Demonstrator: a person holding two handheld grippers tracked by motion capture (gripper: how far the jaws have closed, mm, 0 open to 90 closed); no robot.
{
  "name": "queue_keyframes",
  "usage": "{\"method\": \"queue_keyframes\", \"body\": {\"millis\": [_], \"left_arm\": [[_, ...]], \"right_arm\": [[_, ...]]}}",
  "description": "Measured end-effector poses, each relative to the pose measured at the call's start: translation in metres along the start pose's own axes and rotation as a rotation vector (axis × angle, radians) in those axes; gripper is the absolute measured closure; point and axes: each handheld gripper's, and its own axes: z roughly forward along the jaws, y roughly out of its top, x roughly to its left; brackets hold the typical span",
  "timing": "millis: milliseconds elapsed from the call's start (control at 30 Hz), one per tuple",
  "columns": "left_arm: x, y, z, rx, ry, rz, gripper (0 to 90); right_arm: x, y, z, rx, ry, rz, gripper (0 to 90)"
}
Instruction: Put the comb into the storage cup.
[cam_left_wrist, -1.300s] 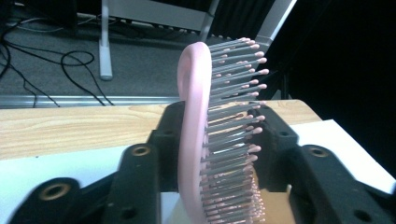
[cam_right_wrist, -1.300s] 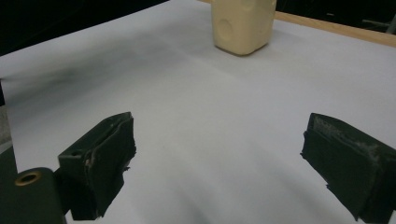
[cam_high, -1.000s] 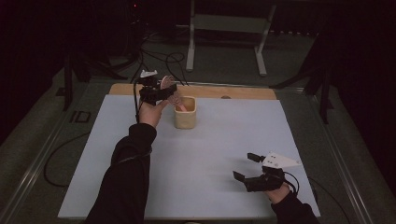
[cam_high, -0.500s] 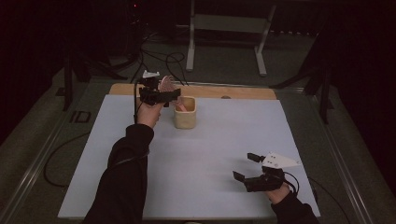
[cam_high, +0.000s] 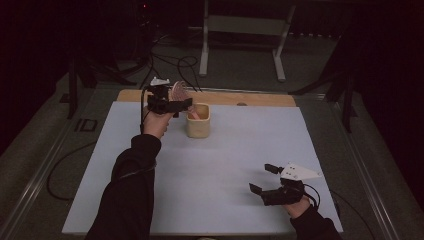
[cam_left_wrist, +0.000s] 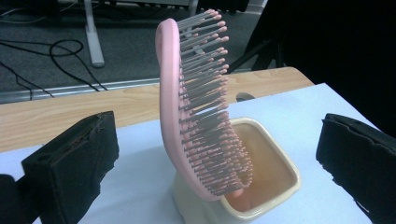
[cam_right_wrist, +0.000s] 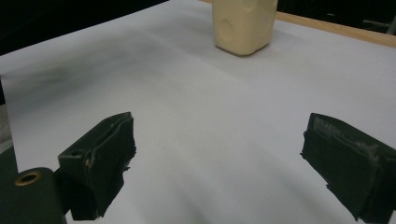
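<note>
Looks basically done: far left, the left gripper (cam_high: 176, 104) has its jaws wide apart around the pink hairbrush (cam_left_wrist: 198, 102), which stands in the cream holder (cam_left_wrist: 261, 186). Near right, the right gripper (cam_high: 264, 179) sits spread and empty.

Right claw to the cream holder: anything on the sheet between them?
Nothing. In the right gripper view, bare white sheet runs from the open right claw to the cream holder.
</note>
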Motion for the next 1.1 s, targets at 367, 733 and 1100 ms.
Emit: {"method": "queue_keyframes", "body": {"millis": [367,733,1100], "left_arm": [[0.000,0.000,-0.009,0.037,-0.043,0.053,0.2],[-0.001,-0.006,-0.023,0.030,-0.061,0.092,0.2],[0.000,-0.021,-0.034,0.050,-0.088,0.101,0.2]], "right_arm": [[0.000,0.000,0.000,0.004,-0.001,0.004,8.9],[0.001,0.000,0.001,0.003,-0.002,0.001,8.9],[0.000,0.000,0.000,0.002,-0.010,0.002,8.9]]}}
